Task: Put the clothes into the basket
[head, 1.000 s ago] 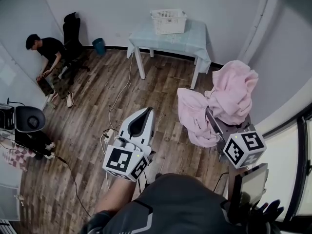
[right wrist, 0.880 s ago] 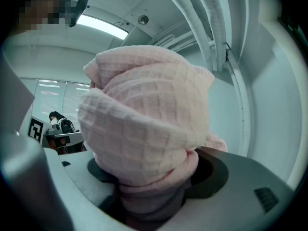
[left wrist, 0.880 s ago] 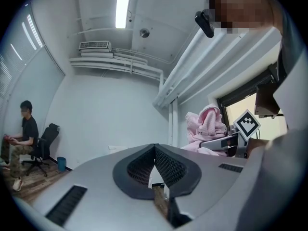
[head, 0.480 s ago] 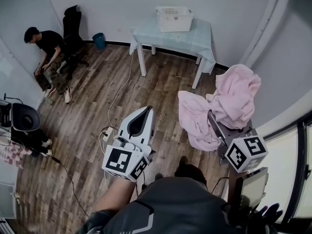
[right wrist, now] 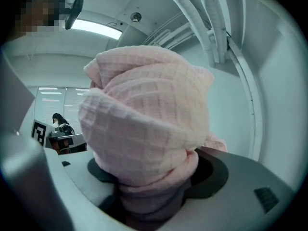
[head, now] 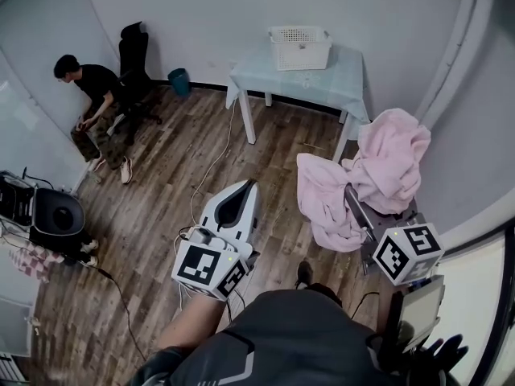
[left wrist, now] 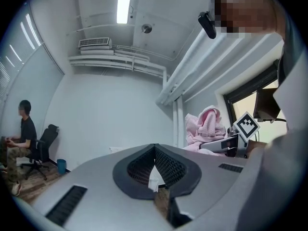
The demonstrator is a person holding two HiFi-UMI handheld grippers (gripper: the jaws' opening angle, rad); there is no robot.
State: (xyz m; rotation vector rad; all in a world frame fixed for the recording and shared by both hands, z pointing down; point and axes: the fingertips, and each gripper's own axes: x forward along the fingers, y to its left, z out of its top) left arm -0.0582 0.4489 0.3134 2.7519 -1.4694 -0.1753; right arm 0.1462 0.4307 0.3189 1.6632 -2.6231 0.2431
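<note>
A big bundle of pink waffle-weave clothes point(head: 370, 175) hangs in the air at the right of the head view, with my right gripper point(head: 354, 203) shut on it. In the right gripper view the pink clothes point(right wrist: 144, 124) bulge up out of the jaws and fill the middle. My left gripper point(head: 245, 190) is held out at the centre, shut with nothing in it; its jaw tips point(left wrist: 155, 150) meet. The white basket point(head: 299, 47) stands on the pale table point(head: 346, 87) by the far wall, well ahead of both grippers.
A person point(head: 92, 107) sits by a black office chair point(head: 135, 63) at the far left. A teal bin point(head: 180, 80) stands by the wall. Cables point(head: 211, 163) trail over the wood floor. Black equipment point(head: 48, 215) sits at the left edge.
The view has shifted: the table and basket sit further right and a little lower in the picture. Both grippers hold the same pose, the pink clothes still gripped.
</note>
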